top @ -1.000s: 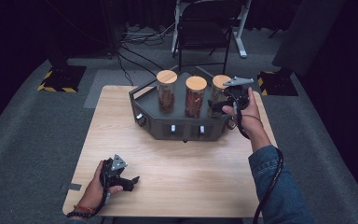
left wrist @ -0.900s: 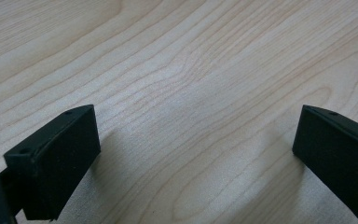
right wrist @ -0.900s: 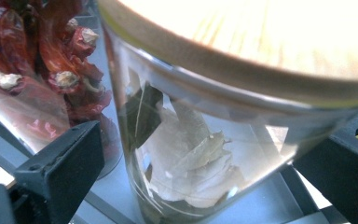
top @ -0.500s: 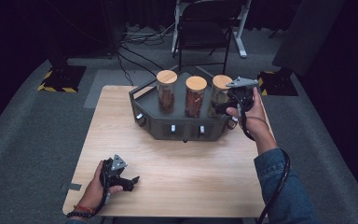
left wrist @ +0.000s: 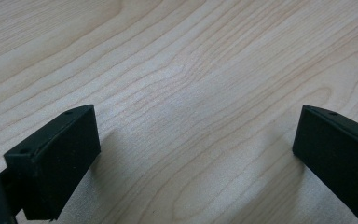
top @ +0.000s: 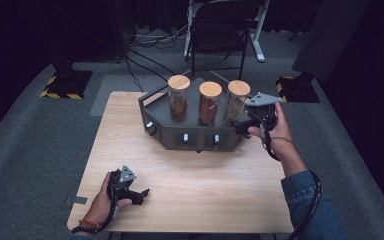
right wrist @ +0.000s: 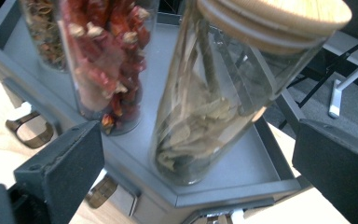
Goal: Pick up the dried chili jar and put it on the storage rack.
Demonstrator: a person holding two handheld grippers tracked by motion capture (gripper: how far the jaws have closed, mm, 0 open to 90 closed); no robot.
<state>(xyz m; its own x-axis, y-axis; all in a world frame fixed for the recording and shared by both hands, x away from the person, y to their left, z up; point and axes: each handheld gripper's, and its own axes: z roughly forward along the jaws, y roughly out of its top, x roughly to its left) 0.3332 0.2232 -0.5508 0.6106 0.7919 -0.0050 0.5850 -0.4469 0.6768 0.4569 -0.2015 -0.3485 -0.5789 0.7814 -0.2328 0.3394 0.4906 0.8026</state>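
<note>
A grey rack (top: pixel 195 131) at the back of the wooden table (top: pixel 190 175) holds three glass jars with wooden lids. The right jar (top: pixel 236 102) (right wrist: pixel 205 107) contains pale dried leaves, the middle jar (top: pixel 209 104) (right wrist: pixel 107 60) red chillies, and the left jar (top: pixel 178 98) brown spice. My right gripper (top: pixel 241 128) (right wrist: pixel 200 154) is open at the rack's right end, its jaws level with the lower part of the leaf jar and apart from it. My left gripper (top: pixel 141 194) (left wrist: pixel 191 158) rests open low over bare wood near the front left.
Small metal drawer pulls (top: pixel 185 137) line the rack's front face. A black folding chair (top: pixel 219 30) stands behind the table, with cables on the grey carpet. Yellow-and-black stand bases (top: pixel 62 85) sit at both back corners.
My right gripper has shifted slightly right and lower beside the leaf jar. The left gripper has stayed put.
</note>
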